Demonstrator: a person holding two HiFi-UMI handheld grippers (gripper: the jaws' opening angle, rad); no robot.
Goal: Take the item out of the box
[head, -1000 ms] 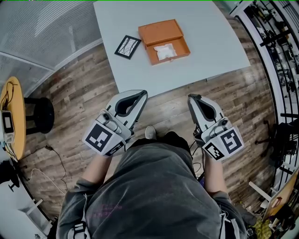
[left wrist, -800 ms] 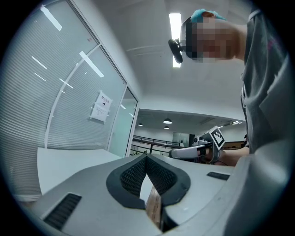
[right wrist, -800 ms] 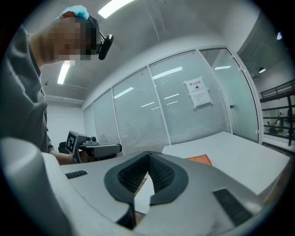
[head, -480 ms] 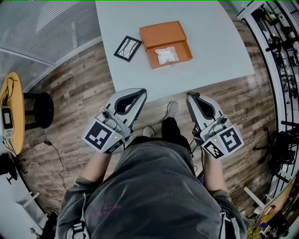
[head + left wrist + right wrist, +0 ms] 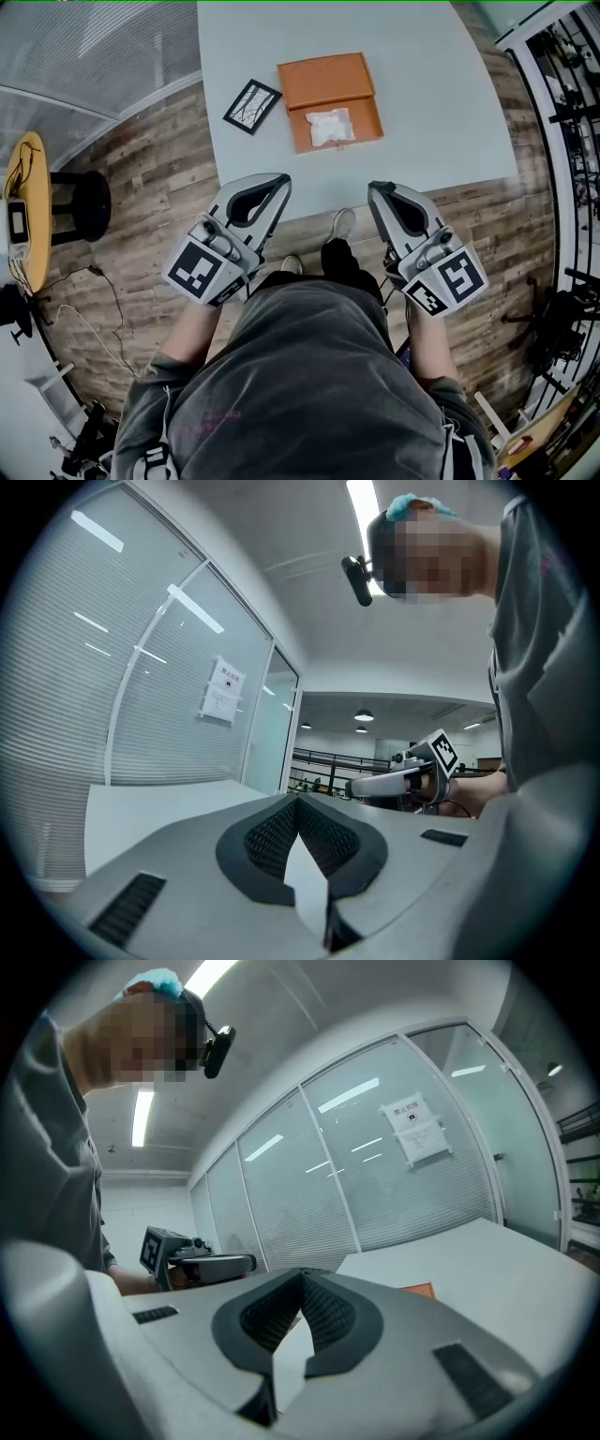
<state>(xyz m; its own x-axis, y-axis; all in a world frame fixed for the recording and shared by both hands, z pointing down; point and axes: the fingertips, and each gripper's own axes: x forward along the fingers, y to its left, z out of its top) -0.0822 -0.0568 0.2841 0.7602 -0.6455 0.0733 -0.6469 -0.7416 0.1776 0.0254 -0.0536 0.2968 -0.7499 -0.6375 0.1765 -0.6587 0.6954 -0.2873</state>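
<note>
Standing at the front edge of the pale bench, a person holds both grippers about level at waist height, side by side and apart, with wooden floor below them. The left gripper has its jaws closed right together with nothing between them (its own view shows the dark ribbed pads meeting at the tip). The right gripper is likewise closed and empty. From the head view both tips show right at the bench's front edge, well short of anything on it. On the bench sits the orange box, open, its lid lying flat on the far side of the tray. The white item rests inside the tray, in the half nearer the person. A black-framed card lies just beside the box on the left, apart from it. The right gripper view catches a sliver of the box past its jaws.
</note>
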